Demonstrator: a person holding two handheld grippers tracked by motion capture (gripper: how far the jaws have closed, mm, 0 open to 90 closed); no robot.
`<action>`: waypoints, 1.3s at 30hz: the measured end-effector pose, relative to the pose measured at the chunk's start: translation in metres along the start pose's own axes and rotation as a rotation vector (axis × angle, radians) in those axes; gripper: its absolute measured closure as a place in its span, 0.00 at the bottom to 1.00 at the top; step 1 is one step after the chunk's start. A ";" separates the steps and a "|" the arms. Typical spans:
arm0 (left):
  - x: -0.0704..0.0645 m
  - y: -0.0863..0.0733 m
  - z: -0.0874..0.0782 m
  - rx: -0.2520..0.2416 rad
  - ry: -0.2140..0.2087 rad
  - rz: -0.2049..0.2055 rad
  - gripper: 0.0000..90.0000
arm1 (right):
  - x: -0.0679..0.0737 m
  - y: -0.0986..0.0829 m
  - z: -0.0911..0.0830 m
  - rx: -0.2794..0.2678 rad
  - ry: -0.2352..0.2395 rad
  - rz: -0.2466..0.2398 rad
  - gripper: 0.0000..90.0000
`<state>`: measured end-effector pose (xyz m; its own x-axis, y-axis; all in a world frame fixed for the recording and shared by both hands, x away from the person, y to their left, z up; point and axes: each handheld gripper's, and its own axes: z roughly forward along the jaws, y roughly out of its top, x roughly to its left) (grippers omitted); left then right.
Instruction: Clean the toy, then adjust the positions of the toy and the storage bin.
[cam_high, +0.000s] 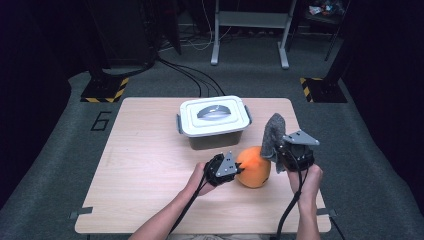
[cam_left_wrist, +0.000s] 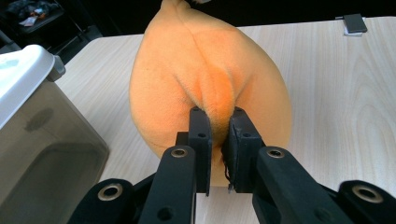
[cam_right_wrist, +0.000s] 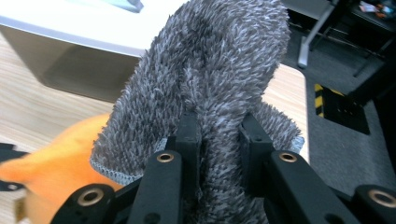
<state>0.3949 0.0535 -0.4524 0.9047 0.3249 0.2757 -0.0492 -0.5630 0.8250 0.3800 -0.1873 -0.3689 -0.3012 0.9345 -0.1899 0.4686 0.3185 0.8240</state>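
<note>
An orange plush toy (cam_high: 255, 167) lies on the wooden table (cam_high: 145, 170) in front of a lidded box. My left gripper (cam_high: 239, 169) is shut on a fold of the orange plush toy (cam_left_wrist: 205, 74); in the left gripper view the jaws pinch a ridge of its fabric at my left gripper (cam_left_wrist: 219, 140). My right gripper (cam_high: 280, 152) holds a grey fluffy cloth (cam_high: 273, 134) upright just right of the toy. In the right gripper view the grey fluffy cloth (cam_right_wrist: 210, 79) stands between the jaws of my right gripper (cam_right_wrist: 219, 135), with the orange plush toy (cam_right_wrist: 60, 158) at lower left.
A translucent storage box with a white lid (cam_high: 214, 116) stands at the table's far middle, just behind the toy. The storage box (cam_left_wrist: 42, 140) is close on the left in the left gripper view. Black and yellow stand bases (cam_high: 105, 89) sit on the floor beyond.
</note>
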 end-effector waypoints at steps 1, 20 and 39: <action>0.000 0.000 0.000 0.000 0.002 -0.002 0.91 | -0.001 -0.002 0.000 0.002 -0.008 0.009 0.81; 0.000 -0.009 -0.003 -0.003 0.012 -0.049 0.91 | -0.039 -0.065 0.046 0.208 -0.082 0.120 0.81; 0.003 -0.023 -0.007 -0.013 0.043 -0.147 0.90 | -0.043 -0.082 0.061 0.210 0.000 0.192 0.27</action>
<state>0.3957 0.0723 -0.4672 0.8838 0.4352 0.1721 0.0767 -0.4975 0.8640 0.4052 -0.2443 -0.4608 -0.1901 0.9809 -0.0408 0.6791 0.1614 0.7161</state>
